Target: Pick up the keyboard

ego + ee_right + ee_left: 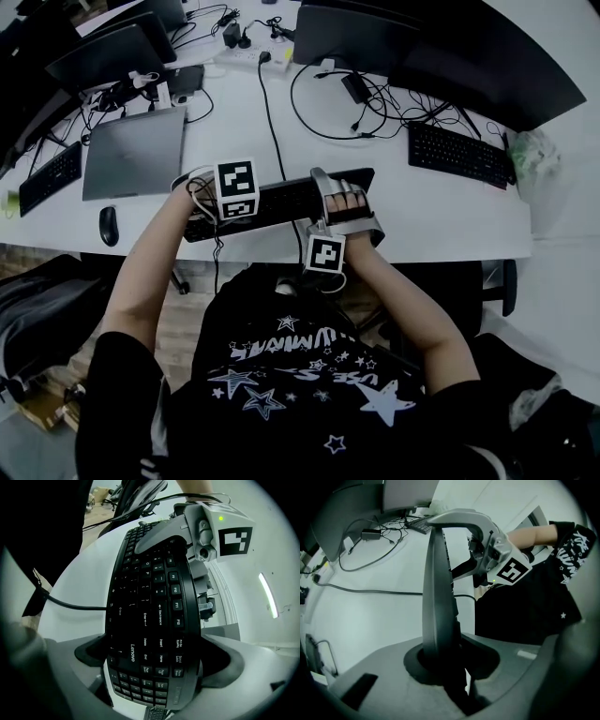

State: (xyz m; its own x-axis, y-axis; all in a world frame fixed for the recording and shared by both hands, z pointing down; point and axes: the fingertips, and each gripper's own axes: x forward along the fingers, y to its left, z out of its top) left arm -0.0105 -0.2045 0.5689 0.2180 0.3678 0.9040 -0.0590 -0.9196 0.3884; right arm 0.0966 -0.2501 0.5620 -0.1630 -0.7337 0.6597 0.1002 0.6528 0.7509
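The keyboard [281,202] lies with its long axis running left to right along the near edge of the table [441,211], and I have one end in each hand. My left tongs [211,214] sit at its left end. In the left gripper view the board stands edge-on in the notch between the jaws, which are drawn in close on its thin body and appear to pinch it. My right tongs [345,208] are at the right end, by the number pad, with the jaws clamped across the board from front edge to back edge. Both hands are equally near, so I judge the lift needs both ends to rise together. Its cable [267,103] trails away toward the far side. I cannot tell whether the board is clear of the table.
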